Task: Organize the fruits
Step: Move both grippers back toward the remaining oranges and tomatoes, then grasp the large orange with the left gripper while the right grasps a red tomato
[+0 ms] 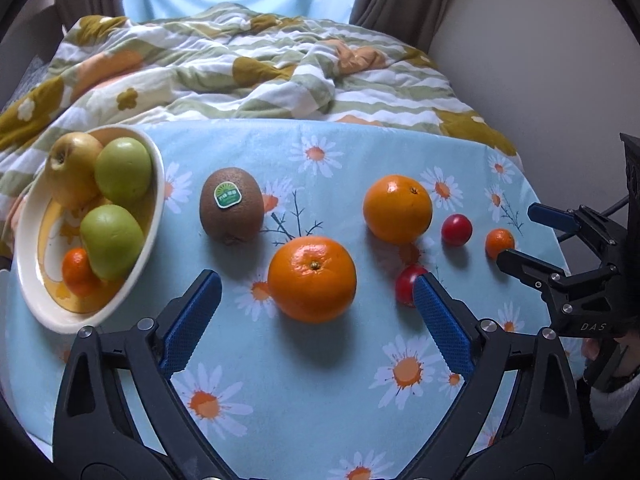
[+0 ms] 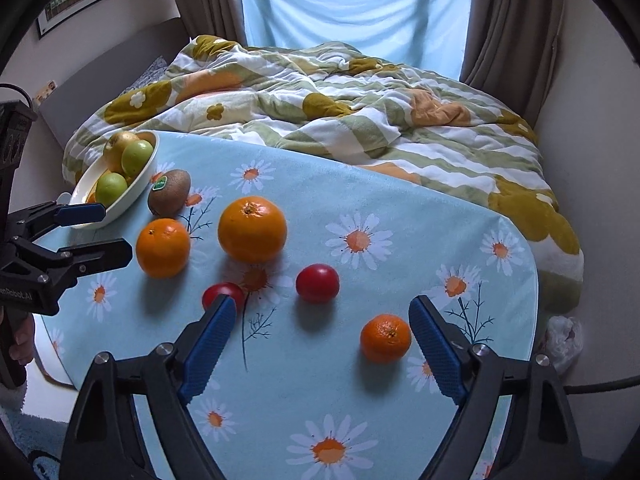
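A cream bowl (image 1: 154, 216) at the table's left holds a yellow apple (image 1: 72, 168), two green apples (image 1: 124, 174) and a small mandarin (image 1: 78, 272). On the cloth lie a kiwi (image 1: 231, 205), two large oranges (image 1: 312, 278) (image 1: 397, 208), two red fruits (image 1: 456, 230) (image 1: 406, 282) and a small mandarin (image 1: 499, 243). My left gripper (image 1: 316, 300) is open, with the near orange between its fingers. My right gripper (image 2: 322, 316) is open above the cloth, with the small mandarin (image 2: 385, 338) by its right finger and a red fruit (image 2: 317, 282) just ahead. The bowl (image 2: 132, 194) shows far left.
The table (image 1: 280, 400) has a light blue daisy cloth and ends at a bed with a rumpled quilt (image 1: 248, 64). The right gripper (image 1: 516, 240) shows at the right edge of the left view; the left gripper (image 2: 106, 230) shows at the left edge of the right view.
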A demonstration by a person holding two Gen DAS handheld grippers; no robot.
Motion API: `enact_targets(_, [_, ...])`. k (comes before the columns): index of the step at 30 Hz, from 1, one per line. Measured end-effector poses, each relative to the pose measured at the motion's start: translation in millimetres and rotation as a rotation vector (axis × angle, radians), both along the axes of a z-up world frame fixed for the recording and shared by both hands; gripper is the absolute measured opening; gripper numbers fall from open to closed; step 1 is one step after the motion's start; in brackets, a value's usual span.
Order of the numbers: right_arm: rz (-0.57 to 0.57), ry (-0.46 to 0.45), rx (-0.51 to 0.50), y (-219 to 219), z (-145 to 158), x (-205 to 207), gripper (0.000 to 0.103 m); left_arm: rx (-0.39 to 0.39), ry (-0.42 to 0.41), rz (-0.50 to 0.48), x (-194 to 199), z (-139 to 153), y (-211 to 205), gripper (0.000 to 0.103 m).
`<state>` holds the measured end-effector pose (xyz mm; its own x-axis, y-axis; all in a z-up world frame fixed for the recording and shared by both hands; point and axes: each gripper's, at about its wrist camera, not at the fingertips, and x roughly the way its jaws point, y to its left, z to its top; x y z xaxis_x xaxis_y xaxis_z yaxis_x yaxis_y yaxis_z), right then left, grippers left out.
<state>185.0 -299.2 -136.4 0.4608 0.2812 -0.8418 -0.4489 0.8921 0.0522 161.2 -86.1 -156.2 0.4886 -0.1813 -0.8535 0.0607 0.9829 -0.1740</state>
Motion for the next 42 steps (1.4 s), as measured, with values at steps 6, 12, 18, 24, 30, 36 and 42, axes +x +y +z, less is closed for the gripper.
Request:
enact_targets(6, [0.080,0.017,-0.017,3.3,-19.9,13.2,0.075,0.014,0.024,0.041,9.1,-22.5,-6.4,0.094])
enact_targets(12, [0.151,0.013,-0.047,12.5,-34.6,20.6,0.073,0.025,0.046,0.067,17.3,-41.2,-8.3,0.084])
enact_targets(18, [0.195,0.025,-0.066,17.9,-44.9,29.5,0.066,0.063,0.050,0.053,20.6,-49.9,-14.9,0.066])
enact_targets(24, [0.226,0.041,-0.077,22.1,-50.3,32.8,0.058,0.065,0.044,0.063,18.9,-50.2,-14.0,0.065])
enact_targets(30, [0.251,0.059,-0.083,25.2,-54.7,33.4,0.049,0.090,0.049,0.070,13.3,-48.8,-11.4,0.065])
enact_targets(36, [0.266,0.052,-0.089,30.4,-56.0,30.6,0.040,0.085,0.051,0.084,8.7,-48.5,-6.7,0.065])
enact_targets(42, [0.267,0.036,-0.089,32.3,-53.5,29.8,0.031,0.084,0.050,0.088,6.3,-47.5,-4.9,0.064])
